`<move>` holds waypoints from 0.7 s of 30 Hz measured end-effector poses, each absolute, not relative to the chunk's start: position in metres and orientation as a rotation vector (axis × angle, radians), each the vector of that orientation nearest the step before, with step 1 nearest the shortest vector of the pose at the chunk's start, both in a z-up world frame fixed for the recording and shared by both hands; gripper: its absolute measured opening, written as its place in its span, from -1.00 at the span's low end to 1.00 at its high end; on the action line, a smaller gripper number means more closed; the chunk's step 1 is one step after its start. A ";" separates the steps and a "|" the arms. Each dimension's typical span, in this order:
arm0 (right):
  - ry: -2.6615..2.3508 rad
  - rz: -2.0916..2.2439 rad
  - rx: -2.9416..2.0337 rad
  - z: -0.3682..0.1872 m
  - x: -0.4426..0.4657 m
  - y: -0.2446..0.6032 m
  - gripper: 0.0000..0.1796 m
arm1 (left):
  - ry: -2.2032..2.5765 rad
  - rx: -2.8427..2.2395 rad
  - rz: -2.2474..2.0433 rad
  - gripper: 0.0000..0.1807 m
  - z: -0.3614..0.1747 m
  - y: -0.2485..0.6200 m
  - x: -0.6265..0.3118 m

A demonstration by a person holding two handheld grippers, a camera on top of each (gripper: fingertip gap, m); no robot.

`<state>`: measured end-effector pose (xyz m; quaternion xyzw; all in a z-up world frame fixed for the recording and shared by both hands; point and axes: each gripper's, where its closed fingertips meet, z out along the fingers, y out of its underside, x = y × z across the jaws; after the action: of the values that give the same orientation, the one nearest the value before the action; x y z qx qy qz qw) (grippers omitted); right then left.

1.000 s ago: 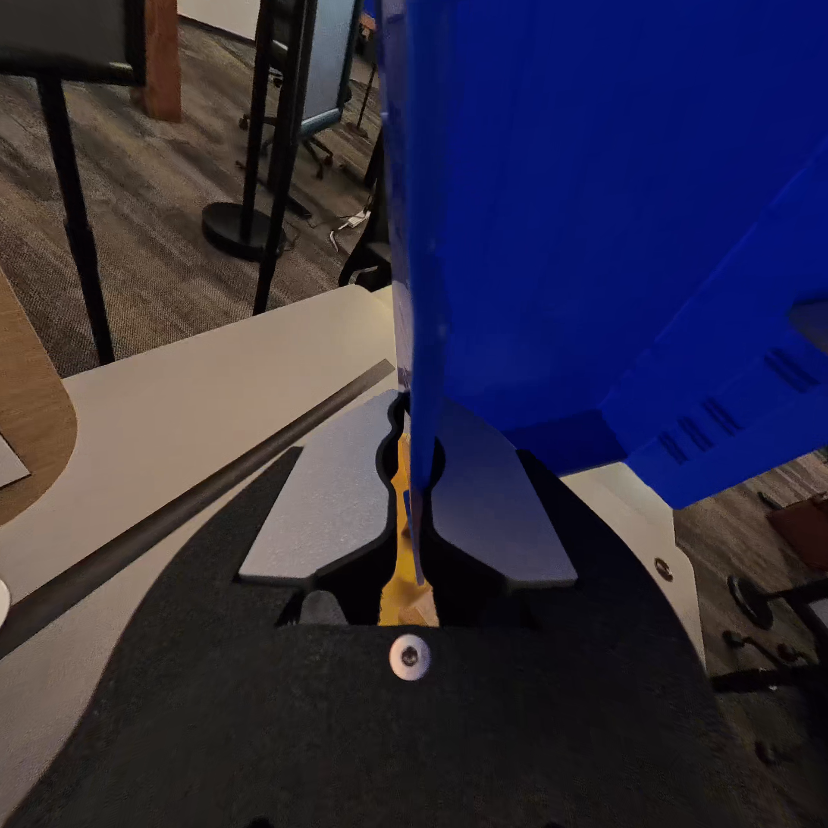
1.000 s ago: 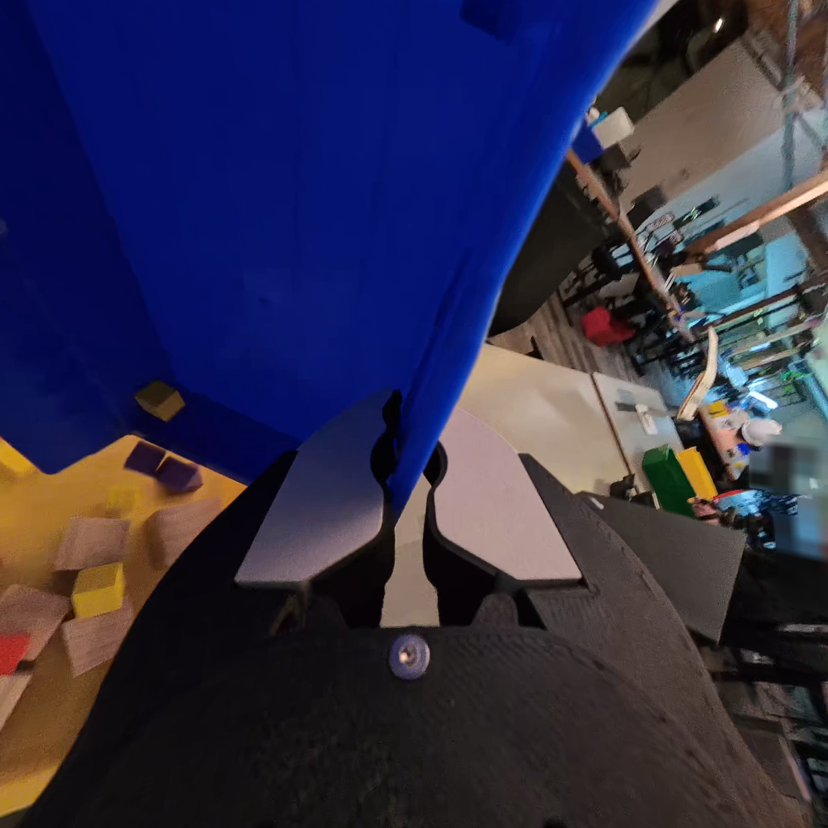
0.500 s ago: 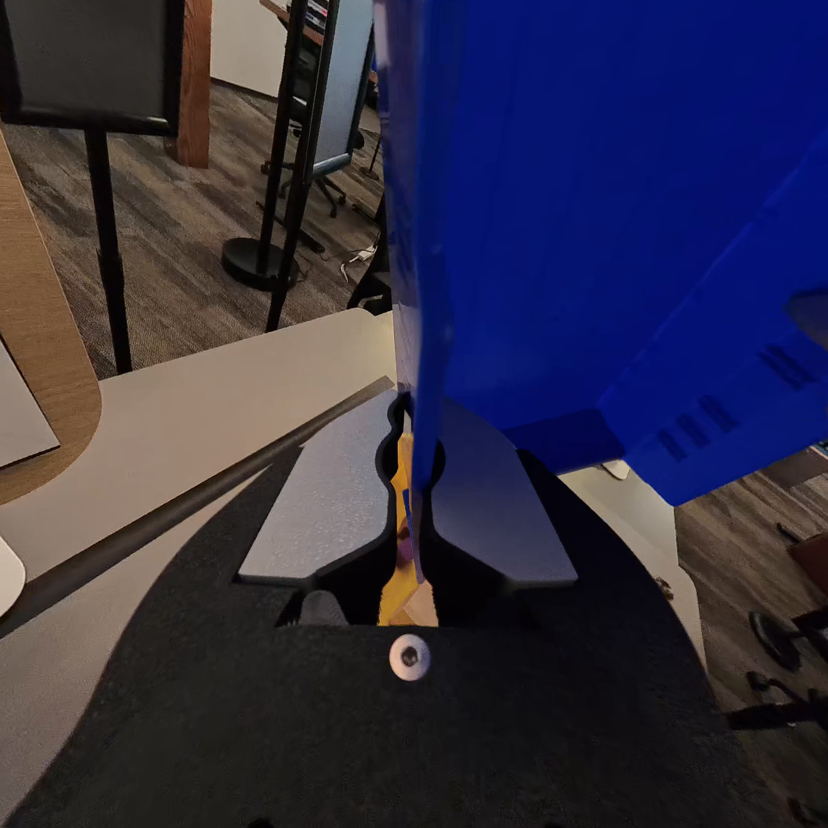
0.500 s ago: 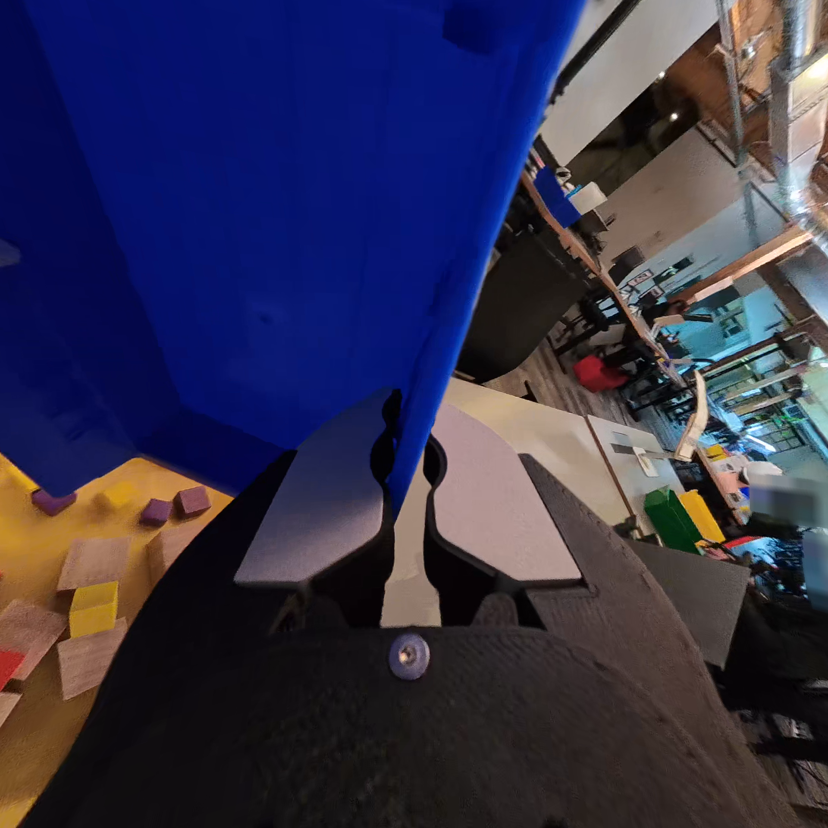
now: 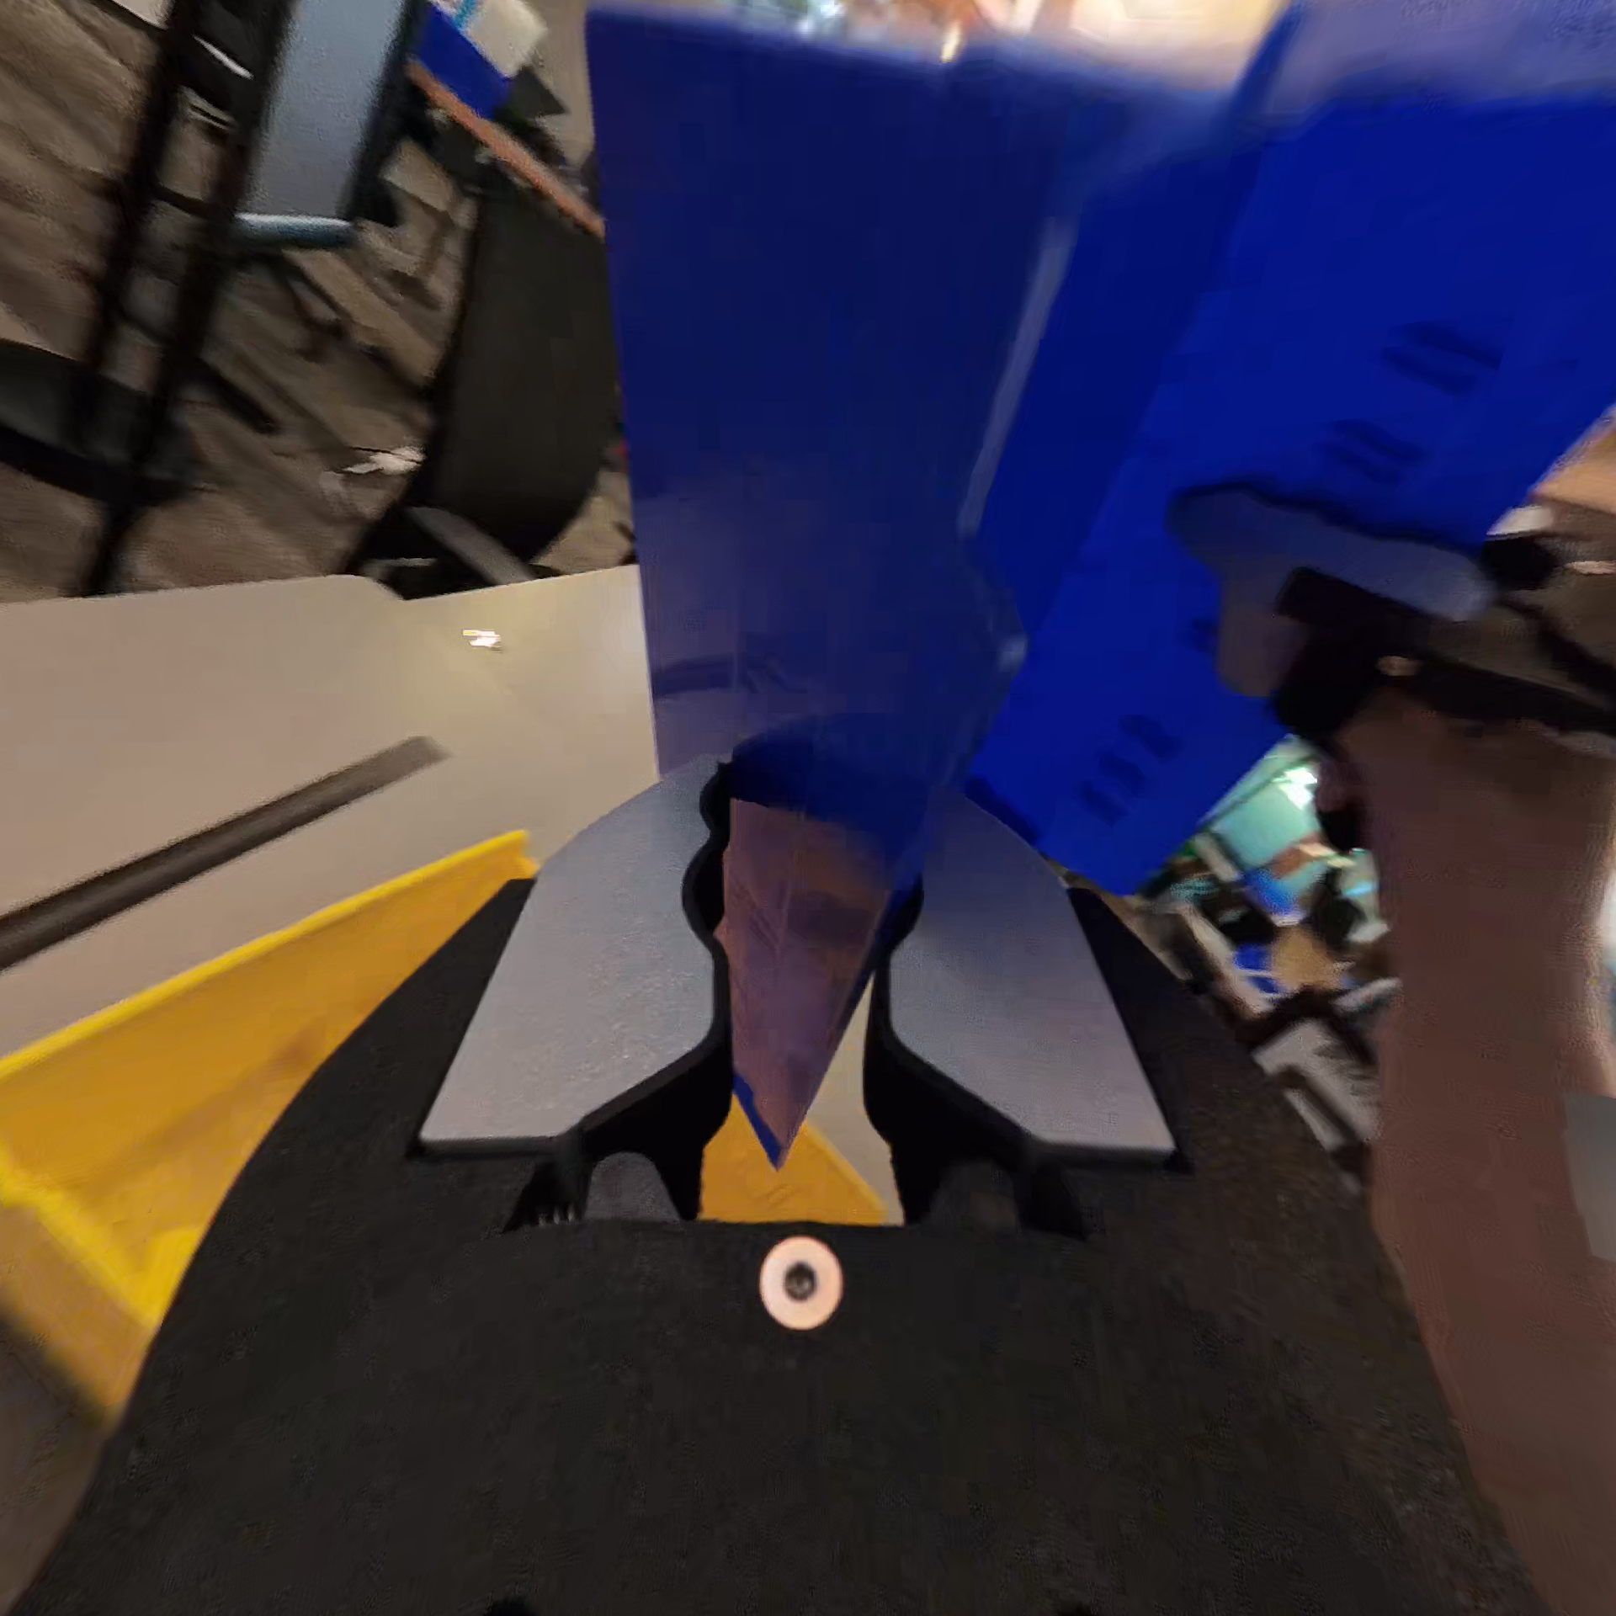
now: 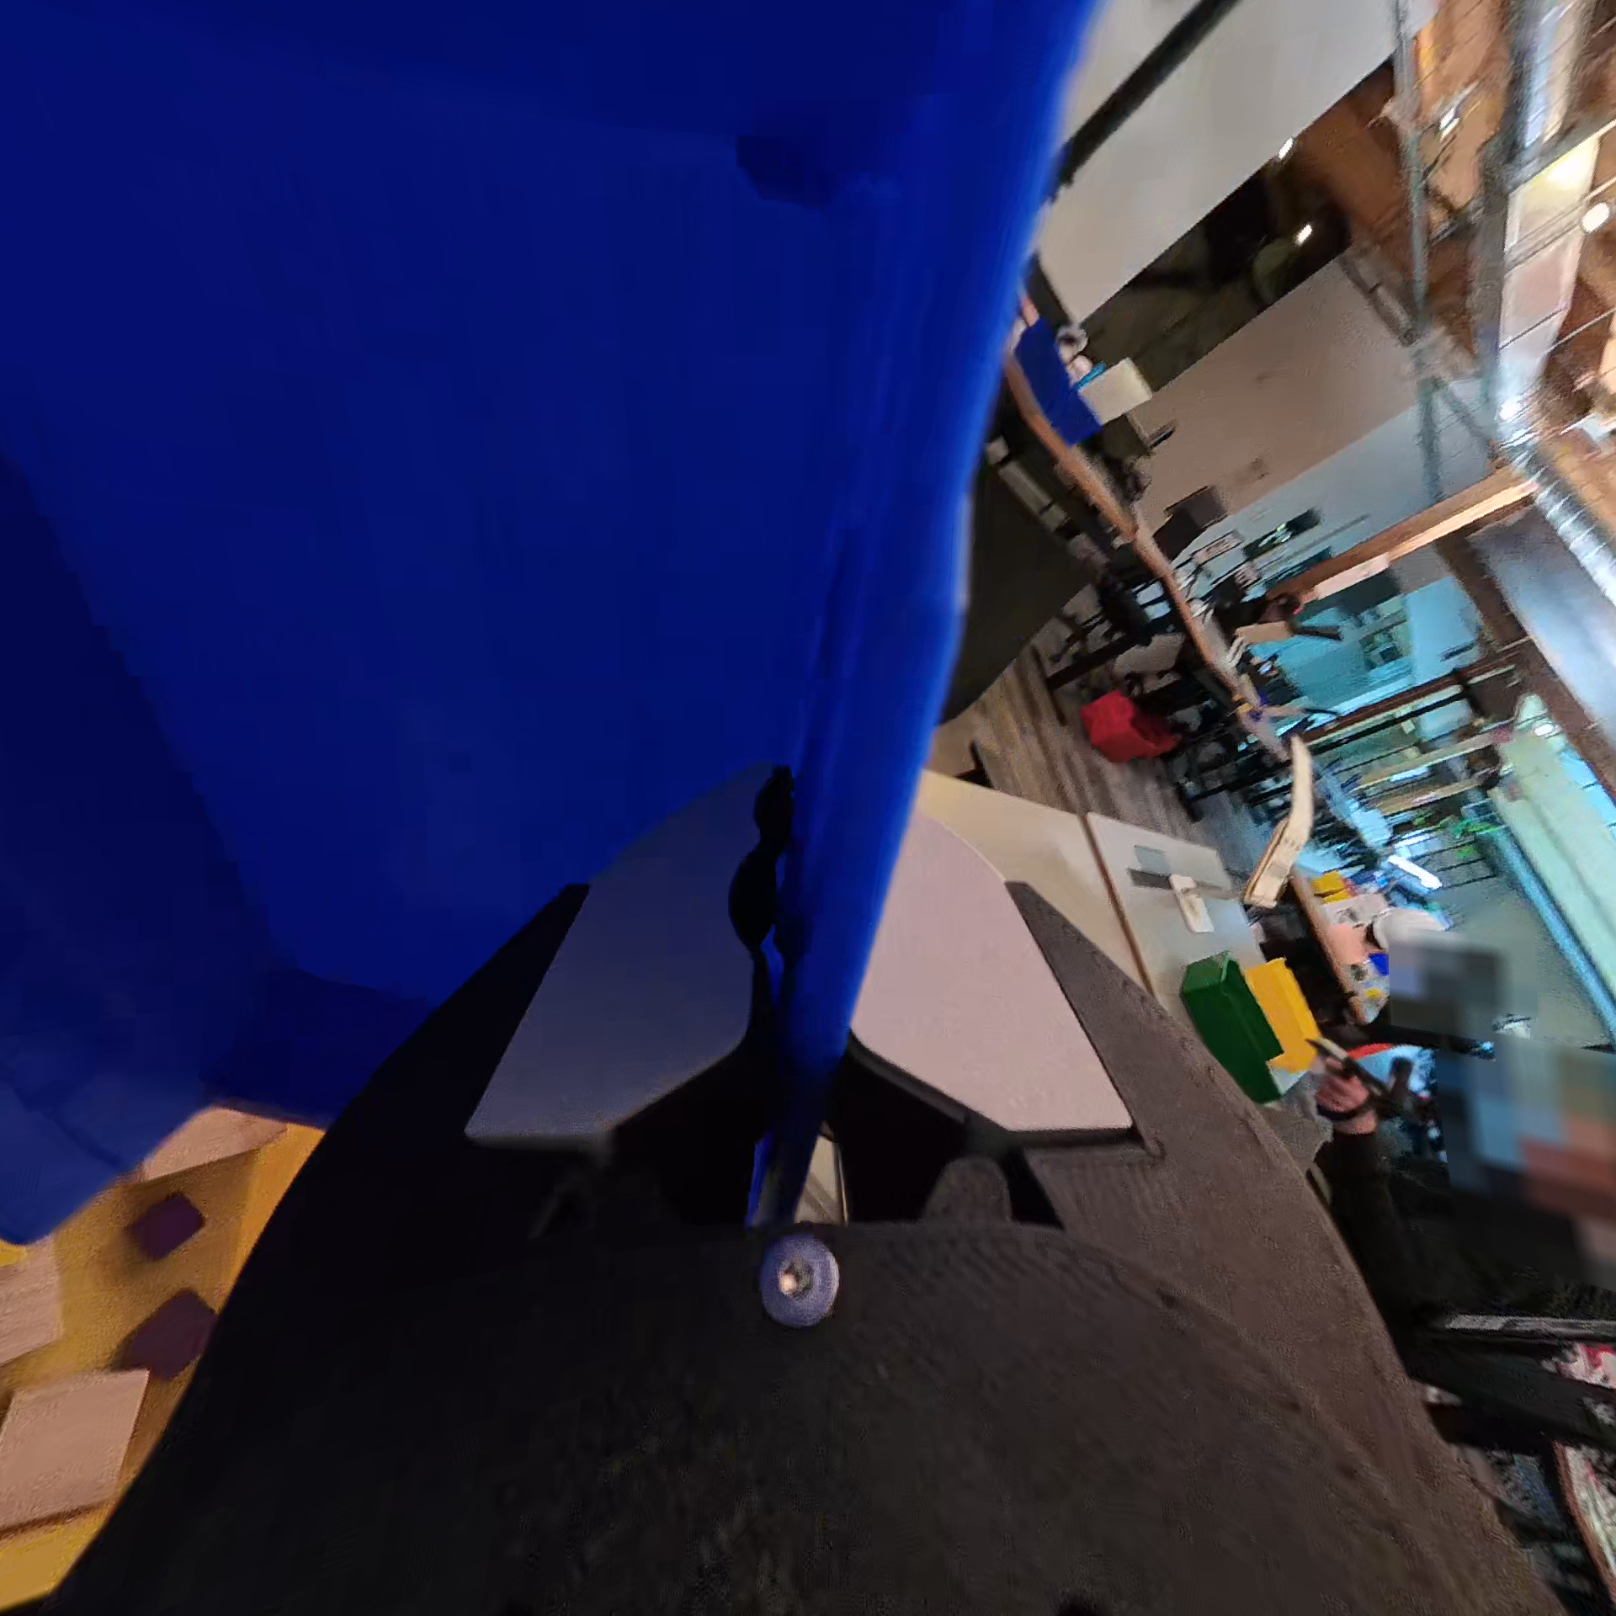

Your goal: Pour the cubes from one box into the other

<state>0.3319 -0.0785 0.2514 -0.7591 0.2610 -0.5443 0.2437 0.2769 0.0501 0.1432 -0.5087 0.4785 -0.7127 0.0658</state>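
A blue box (image 5: 831,393) is held up and tipped over a yellow box (image 5: 219,1032) on the pale table (image 5: 262,682). My left gripper (image 5: 813,839) has one blue wall between its fingers; the wall sits slanted and touches both, and the view is blurred. My right gripper (image 6: 813,874) is shut on the opposite wall of the blue box (image 6: 437,437). It also shows in the left wrist view (image 5: 1312,568), held by a hand (image 5: 1487,962). The yellow box (image 6: 262,1172) holds purple cubes (image 6: 166,1224) and wooden cubes (image 6: 61,1443). No cubes show in the blue box.
A dark strip (image 5: 219,839) crosses the table behind the yellow box. Black stands (image 5: 131,262) and a chair (image 5: 525,350) are on the floor beyond. A green bin (image 6: 1224,1023) and a yellow bin (image 6: 1281,1006) sit on another table far right, near a person.
The last cubes have dropped out of the blue box into the yellow one. Both grippers have swung with the blue box. My left fingers now stand wider apart around the wall.
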 end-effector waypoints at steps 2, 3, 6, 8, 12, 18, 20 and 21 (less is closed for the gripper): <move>0.771 -1.429 -2.124 0.261 0.343 -0.086 -0.95 | 1.498 -1.530 -2.208 -0.64 0.151 0.041 0.269; 0.805 -1.407 -2.154 0.264 0.348 -0.092 -0.96 | 1.555 -1.509 -2.182 -0.67 0.152 0.039 0.262; 0.870 -1.368 -2.259 0.266 0.361 -0.120 -0.95 | 1.630 -1.468 -1.983 -0.65 0.148 0.055 0.237; 0.935 -1.351 -2.327 0.259 0.369 -0.148 -0.95 | 1.679 -1.506 -1.670 -0.48 0.121 0.081 0.229; 1.085 -1.197 -2.409 0.232 0.381 -0.201 -0.94 | 1.926 -1.726 -1.205 -0.19 0.025 0.100 0.213; 1.223 -1.086 -2.440 0.188 0.389 -0.256 -0.94 | 2.042 -1.844 -1.162 -0.32 -0.036 0.074 0.206; 1.250 -1.066 -2.453 0.174 0.389 -0.268 -0.94 | 2.100 -1.901 -1.077 -0.29 -0.051 0.068 0.205; 1.261 -1.058 -2.464 0.167 0.389 -0.274 -0.94 | 2.110 -1.892 -0.998 -0.31 -0.056 0.072 0.207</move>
<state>0.3892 -0.2742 0.1675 -0.8282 0.4240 -0.3555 0.0889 0.2073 0.0716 -0.0559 -0.6283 0.7005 -0.3315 0.0683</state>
